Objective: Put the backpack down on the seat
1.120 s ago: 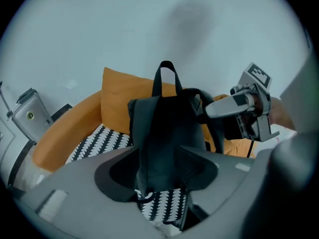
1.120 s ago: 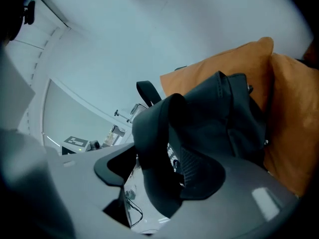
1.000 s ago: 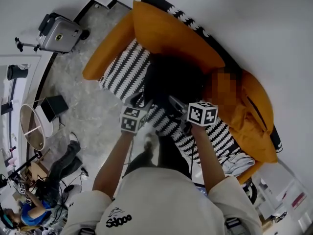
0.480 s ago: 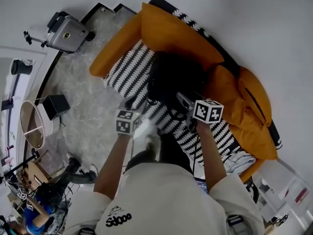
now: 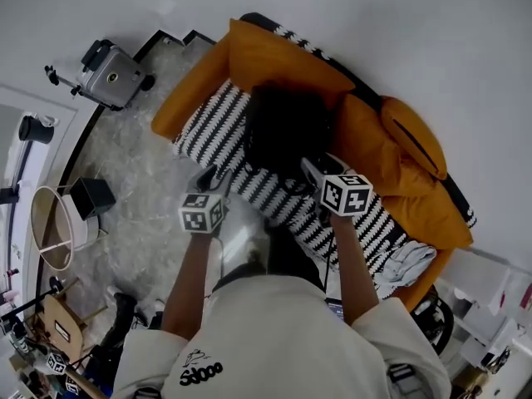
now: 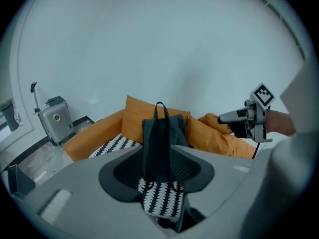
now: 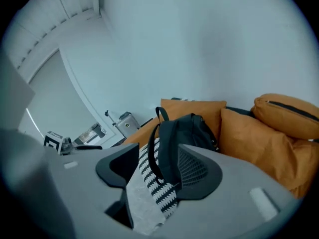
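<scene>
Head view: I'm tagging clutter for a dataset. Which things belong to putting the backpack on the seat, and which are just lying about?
Job: black fabric backpack; black-and-white zigzag-patterned sofa seat.
Lying about: silver hard-shell suitcase; orange back cushions; pale crumpled cloth on the seat's end.

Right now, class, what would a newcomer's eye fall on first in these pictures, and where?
A black backpack stands upright on the black-and-white zigzag seat, in front of a bright orange back cushion. More orange cushions pile at the seat's right end. A silver suitcase stands on the floor at the head view's upper left.
</scene>
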Motion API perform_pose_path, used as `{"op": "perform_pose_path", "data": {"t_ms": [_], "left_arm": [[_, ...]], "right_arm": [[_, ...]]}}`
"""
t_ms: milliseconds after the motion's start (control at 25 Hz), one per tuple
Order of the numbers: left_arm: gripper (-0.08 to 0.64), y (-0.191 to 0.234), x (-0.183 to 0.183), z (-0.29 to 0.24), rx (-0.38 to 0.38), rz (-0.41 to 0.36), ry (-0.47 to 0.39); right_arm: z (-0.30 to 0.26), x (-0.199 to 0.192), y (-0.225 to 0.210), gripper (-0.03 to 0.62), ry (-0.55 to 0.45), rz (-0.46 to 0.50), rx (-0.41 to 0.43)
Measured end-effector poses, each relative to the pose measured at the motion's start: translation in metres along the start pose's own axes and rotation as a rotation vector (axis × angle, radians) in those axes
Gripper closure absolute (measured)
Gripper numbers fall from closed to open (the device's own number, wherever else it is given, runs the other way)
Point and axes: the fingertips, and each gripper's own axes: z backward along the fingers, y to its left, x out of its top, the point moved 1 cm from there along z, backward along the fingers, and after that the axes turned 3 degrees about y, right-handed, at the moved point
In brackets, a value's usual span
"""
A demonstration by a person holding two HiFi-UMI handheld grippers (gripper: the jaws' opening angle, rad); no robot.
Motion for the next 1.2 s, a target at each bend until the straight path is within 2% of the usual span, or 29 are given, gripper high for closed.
{"op": "perform_pose_path", "data": {"t_ms": [120, 240, 440, 600, 880, 1200], "left_arm": [[0.410, -0.008, -0.001, 0.033, 0.009, -0.036, -0.050], [0.431, -0.014, -0.002, 0.070, 0.015, -0.079, -0.092], [0.474, -0.026, -0.003, 0.122, 0.027, -0.122, -0.152], [0.503, -0.036, -0.004, 0.158, 0.018, -0.144, -0.192], [0.551, -0.055, 0.005, 0.206, 0.028, -0.207, -0.257], [0.551, -0.080, 0.020, 0.272, 0.046, -0.311, -0.364]], "right_arm": [[0.032, -0.010, 0.016, 0.381, -0.043, 0.054, -0.044], [0.065, -0.019, 0.036, 0.408, -0.100, 0.069, -0.083], [0.112, -0.034, 0.067, 0.463, -0.170, 0.074, -0.105], [0.143, -0.048, 0.092, 0.540, -0.192, 0.095, -0.123], [0.192, -0.053, 0.124, 0.584, -0.266, 0.133, -0.119], [0.244, -0.046, 0.184, 0.589, -0.371, 0.278, -0.078]]}}
